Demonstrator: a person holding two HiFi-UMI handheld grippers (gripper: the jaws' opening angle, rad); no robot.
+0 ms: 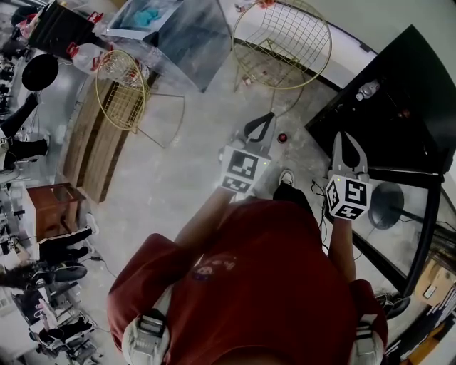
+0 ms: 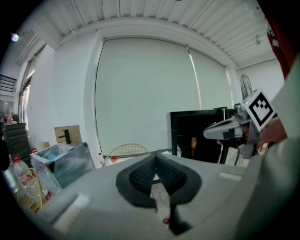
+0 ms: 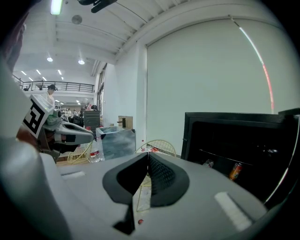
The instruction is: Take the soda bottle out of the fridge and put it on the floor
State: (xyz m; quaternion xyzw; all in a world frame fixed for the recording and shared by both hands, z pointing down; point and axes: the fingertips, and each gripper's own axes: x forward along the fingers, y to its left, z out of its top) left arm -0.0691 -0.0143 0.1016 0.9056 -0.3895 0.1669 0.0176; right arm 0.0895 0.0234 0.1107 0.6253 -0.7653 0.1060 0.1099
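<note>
While the left gripper [image 1: 265, 120] is hanging closed and empty, the right gripper [image 1: 348, 139], also pinched shut on nothing, is facing the black fridge [image 1: 406, 78], where what looks like the soda bottle [image 1: 367, 90] is sitting on a shelf. One gripper should be opening wide before reaching in.

I'm in a big open workshop hall, more lab than home. The polished concrete floor [image 1: 178, 178] runs wide under me. A ribbed ceiling [image 2: 187, 18] sits high overhead with strip lights [image 3: 56, 5], and there's a railed upper gallery [image 3: 61, 86] far off. Rolling office chairs [image 1: 60, 274] crowd my 9 o'clock. Wire chairs [image 1: 281, 43] stand at 12, and a black fridge [image 1: 388, 93] at 2.
</note>
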